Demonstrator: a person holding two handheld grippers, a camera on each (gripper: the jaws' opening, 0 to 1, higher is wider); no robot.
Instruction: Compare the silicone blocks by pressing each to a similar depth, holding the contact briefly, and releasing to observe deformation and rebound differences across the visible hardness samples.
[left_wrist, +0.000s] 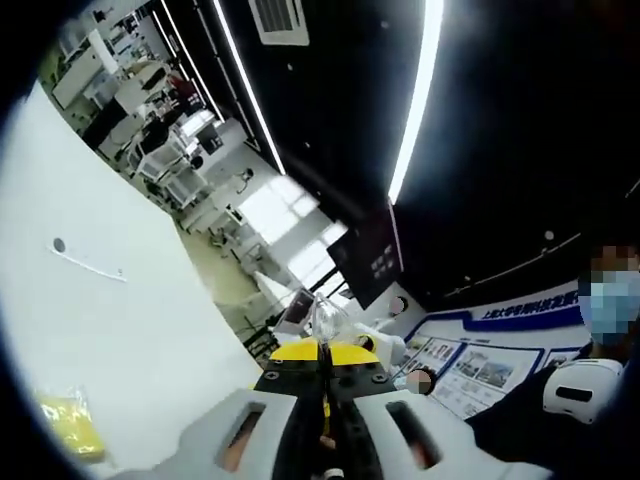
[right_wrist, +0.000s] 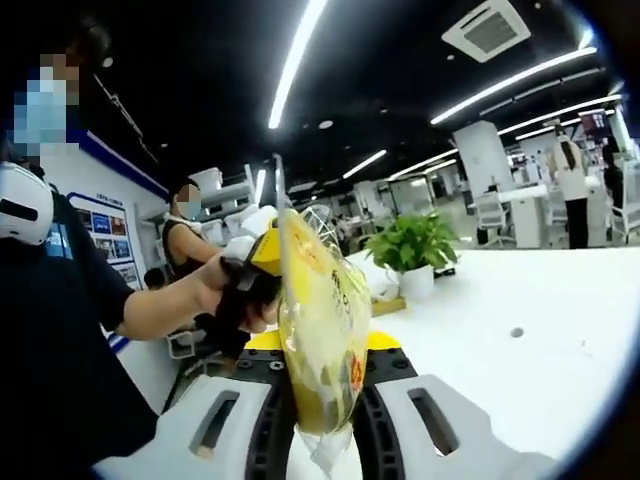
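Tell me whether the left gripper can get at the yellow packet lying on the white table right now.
Probably yes. The left gripper looks shut, with its jaws together and nothing between them, and the yellow packet lies alone on the white table, off to its side. Nothing stands in the way; it would need turning toward it.

The clear bag (right_wrist: 322, 330) is yellow-tinted with red print, clamped between the right gripper (right_wrist: 325, 400) — grey jaws, black inner rails, yellow tips. The left gripper (left_wrist: 325, 385) has the same 3 colours. White table (right_wrist: 520, 330) — green plant (right_wrist: 412, 240) in a white pot. Yellow packet (left_wrist: 68, 420).
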